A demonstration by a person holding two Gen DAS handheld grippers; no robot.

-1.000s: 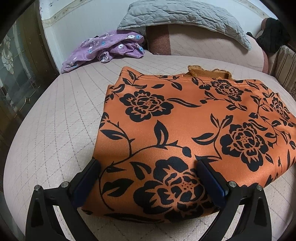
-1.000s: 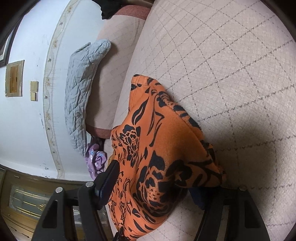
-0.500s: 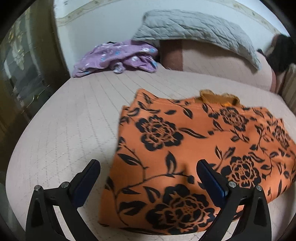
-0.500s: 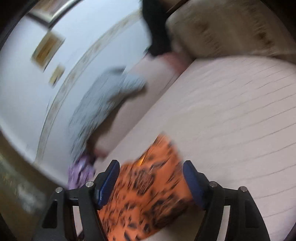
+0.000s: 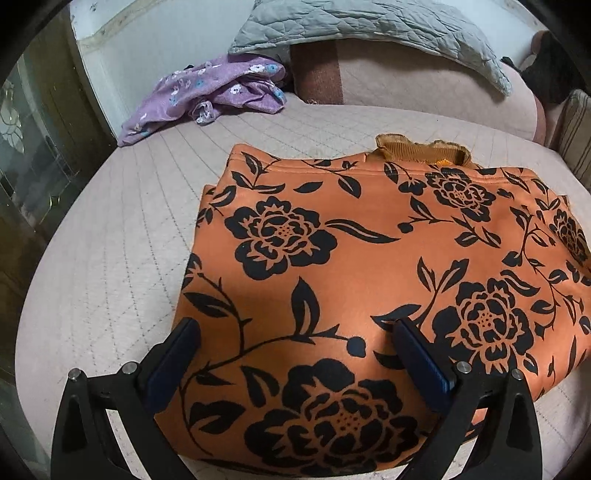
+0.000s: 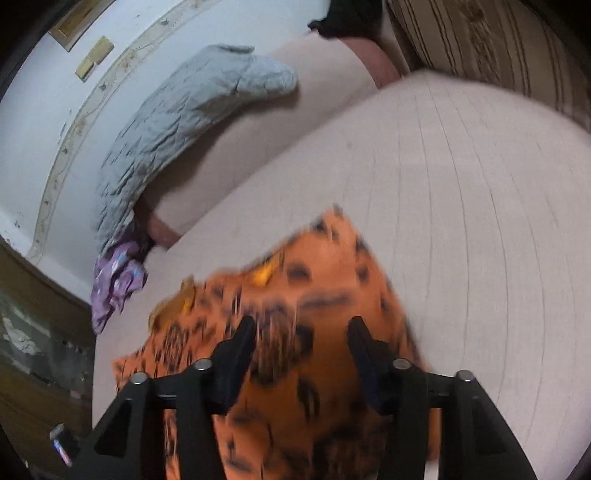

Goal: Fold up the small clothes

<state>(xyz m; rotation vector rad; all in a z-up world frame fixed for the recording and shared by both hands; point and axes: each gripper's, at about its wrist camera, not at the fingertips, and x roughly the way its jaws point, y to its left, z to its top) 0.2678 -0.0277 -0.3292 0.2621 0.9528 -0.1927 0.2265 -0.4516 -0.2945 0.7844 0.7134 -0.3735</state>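
An orange garment with black flowers lies folded flat on the pink quilted bed, its ribbed collar at the far edge. My left gripper hovers open over its near left part, one finger at the garment's left edge and the other above the cloth. In the blurred right wrist view the orange garment lies below my right gripper. Its jaws are opening, and nothing is pinched between them.
A crumpled purple flowered garment lies at the far left of the bed, under a grey quilted pillow on the padded headboard. A dark item sits far right. A glazed door stands left. A striped cushion borders the bed.
My right gripper let go of the garment's fold, rose and rolled upright, so the cloth now lies below it. The left gripper drew back a little, then came in close over the garment again.
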